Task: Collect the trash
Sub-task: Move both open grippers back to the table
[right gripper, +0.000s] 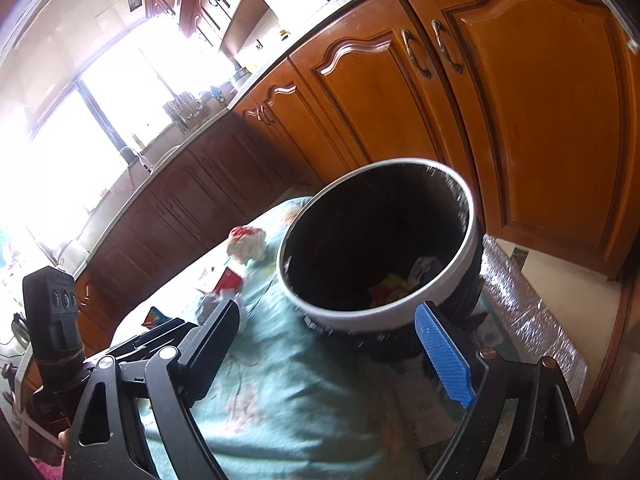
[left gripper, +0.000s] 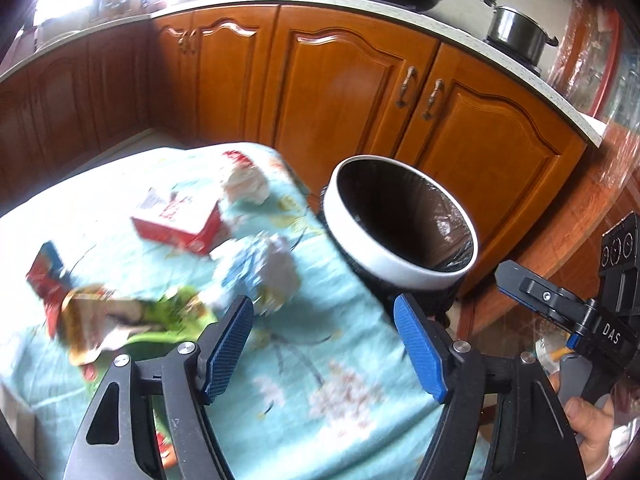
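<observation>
Teal tablecloth (left gripper: pixel 320 320), crumpled wrappers (left gripper: pixel 272 268), white-rimmed bin (left gripper: pixel 400 264)

glossy wooden cabinets (left gripper: pixel 360 80), crumpled paper ball (left gripper: pixel 276 268), cloth table cover (left gripper: pixel 320 360).

Table litter is motion-blurred: red box (left gripper: pixel 176 220) print unreadable, wrappers (left gripper: pixel 108 320) smeared together. Bin (left gripper: pixel 400 224) base hidden behind the table edge; its contents (right gripper: pixel 396 284) too dark to identify. Person's hand (left gripper: pixel 592 428) cut off at frame edge.

Both wrist cameras are looking steeply down from close by; the left is facing the table (left gripper: pixel 304 360), the right the bin (right gripper: pixel 384 316), and both are sharing these.
</observation>
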Motion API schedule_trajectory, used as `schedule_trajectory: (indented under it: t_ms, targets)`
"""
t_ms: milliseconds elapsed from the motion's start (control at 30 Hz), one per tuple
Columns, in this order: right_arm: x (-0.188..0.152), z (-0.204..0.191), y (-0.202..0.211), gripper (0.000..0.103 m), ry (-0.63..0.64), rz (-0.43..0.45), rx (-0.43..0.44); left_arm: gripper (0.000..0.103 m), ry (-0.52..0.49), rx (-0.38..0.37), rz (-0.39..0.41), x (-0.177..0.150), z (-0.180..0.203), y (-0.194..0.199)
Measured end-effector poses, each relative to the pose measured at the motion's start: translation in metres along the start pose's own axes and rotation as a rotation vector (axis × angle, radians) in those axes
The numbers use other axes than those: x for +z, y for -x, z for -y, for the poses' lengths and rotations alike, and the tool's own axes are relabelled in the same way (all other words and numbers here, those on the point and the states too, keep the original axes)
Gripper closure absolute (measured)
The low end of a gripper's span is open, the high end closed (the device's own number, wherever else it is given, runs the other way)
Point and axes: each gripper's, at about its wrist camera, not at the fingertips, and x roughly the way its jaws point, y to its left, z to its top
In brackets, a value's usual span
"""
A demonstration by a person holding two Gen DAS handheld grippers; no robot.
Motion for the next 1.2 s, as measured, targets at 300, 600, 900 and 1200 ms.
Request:
schedule_trajectory:
  t_ms: [300,600,900,1200]
  targets:
    - [-0.035,-0.041,-0.003,0.012,0.032,-0.056,0.040,0.030,0.079,0.073,0.013,-0.035,-0.047,0.055]
    - [-0.066,-0.090,-0.006,0.012,0.099,-0.099,0.074,0.030,0.143,0.139,0.051,-0.070,-0.086,0.111]
    - [-0.096,-0.142,-0.024,0.012,0.210,-0.165,0.107,0.030,0.205,0.181,0.061,-0.094,-0.121,0.149]
    - [-0.115,-0.182,-0.047,0.012,0.301,-0.222,0.126,0.030,0.229,0.238,0.072,-0.109,-0.156,0.181]
